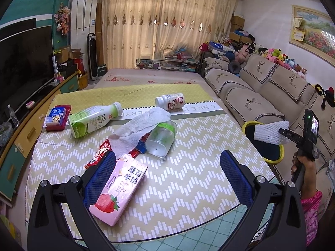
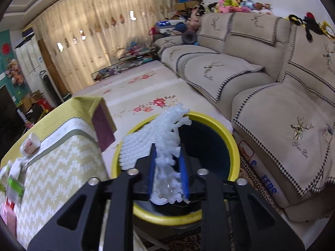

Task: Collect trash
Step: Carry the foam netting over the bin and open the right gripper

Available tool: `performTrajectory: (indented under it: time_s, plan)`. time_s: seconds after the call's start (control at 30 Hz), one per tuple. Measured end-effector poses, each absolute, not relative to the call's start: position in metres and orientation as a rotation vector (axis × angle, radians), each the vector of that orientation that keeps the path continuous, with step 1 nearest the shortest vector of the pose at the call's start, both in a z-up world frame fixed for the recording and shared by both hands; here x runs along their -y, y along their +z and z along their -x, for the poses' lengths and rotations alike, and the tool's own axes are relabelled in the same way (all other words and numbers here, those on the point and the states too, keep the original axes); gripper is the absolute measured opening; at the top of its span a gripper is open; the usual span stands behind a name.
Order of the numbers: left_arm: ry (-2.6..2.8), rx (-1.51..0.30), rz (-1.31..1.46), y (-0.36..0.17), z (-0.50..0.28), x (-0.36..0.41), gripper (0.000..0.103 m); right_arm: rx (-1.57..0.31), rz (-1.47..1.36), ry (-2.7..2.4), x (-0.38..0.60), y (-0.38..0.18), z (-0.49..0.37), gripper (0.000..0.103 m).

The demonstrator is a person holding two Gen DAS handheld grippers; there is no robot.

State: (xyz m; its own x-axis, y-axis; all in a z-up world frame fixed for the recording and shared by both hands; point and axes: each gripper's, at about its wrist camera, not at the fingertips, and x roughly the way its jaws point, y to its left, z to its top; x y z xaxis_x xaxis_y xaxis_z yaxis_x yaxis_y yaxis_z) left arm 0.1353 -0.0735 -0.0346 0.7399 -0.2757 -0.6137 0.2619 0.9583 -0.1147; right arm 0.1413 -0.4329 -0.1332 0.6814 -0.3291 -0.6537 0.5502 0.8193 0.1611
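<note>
My right gripper (image 2: 167, 149) is shut on a white foam fruit net (image 2: 159, 133), its blue pads pinching the crumpled net above the mouth of a yellow-rimmed bin (image 2: 234, 146). In the left wrist view that same net (image 1: 270, 132) hangs over the bin (image 1: 249, 123), at the tip of the right gripper (image 1: 282, 132). My left gripper (image 1: 167, 156) is open above the table (image 1: 188, 177), holding nothing. A pink strawberry milk carton (image 1: 117, 186) lies against its left finger. A paper towel (image 1: 142, 127), a clear jar (image 1: 162, 138) and a red wrapper (image 1: 100, 154) lie beyond.
A green juice bottle (image 1: 94, 119) and a white bottle (image 1: 170, 101) lie on their sides farther back. A blue tissue pack (image 1: 55, 116) sits at the table's left. A beige sofa (image 2: 272, 104) runs along the right, close to the bin. A TV cabinet (image 1: 25, 133) lines the left.
</note>
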Motion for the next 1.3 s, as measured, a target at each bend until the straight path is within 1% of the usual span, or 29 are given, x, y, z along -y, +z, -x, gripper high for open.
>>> performTrajectory:
  time_s: [0.07,0.13,0.2,0.4,0.53,0.8,1.0,1.07,1.17,1.23,1.3]
  plan:
    - [-0.29,-0.678,0.026,-0.036,-0.136,0.07,0.098,-0.65,-0.366,-0.518,0.435,-0.135,-0.142,0.032]
    - [-0.286,-0.683,0.031,-0.038,-0.137,0.067,0.098,-0.635,-0.365,-0.533,0.436,-0.134,-0.14,0.043]
    - [-0.284,-0.689,0.036,-0.04,-0.139,0.065,0.098,-0.626,-0.356,-0.541,0.435,-0.133,-0.138,0.045]
    - [-0.273,-0.716,0.048,-0.05,-0.143,0.057,0.098,-0.629,-0.346,-0.536,0.428,-0.131,-0.139,0.046]
    - [-0.264,-0.73,0.032,-0.056,-0.142,0.049,0.098,-0.626,-0.338,-0.513,0.42,-0.13,-0.139,0.05]
    - [-0.269,-0.767,-0.031,-0.074,-0.151,0.025,0.098,-0.642,-0.337,-0.481,0.409,-0.13,-0.143,0.05]
    - [-0.417,-0.814,-0.106,-0.092,-0.165,0.023,0.098,-0.655,-0.339,-0.465,0.405,-0.134,-0.147,0.05]
    - [-0.434,-0.837,-0.11,-0.099,-0.171,0.023,0.094,-0.66,-0.335,-0.458,0.403,-0.135,-0.148,0.05]
    - [-0.425,-0.866,-0.126,-0.109,-0.177,0.024,0.093,-0.664,-0.332,-0.452,0.401,-0.136,-0.15,0.051]
    - [-0.409,-0.887,-0.148,-0.117,-0.182,0.027,0.088,-0.667,-0.336,-0.447,0.4,-0.137,-0.151,0.051]
    - [-0.405,-0.901,-0.167,-0.124,-0.185,0.028,0.081,-0.669,-0.335,-0.444,0.4,-0.138,-0.151,0.051]
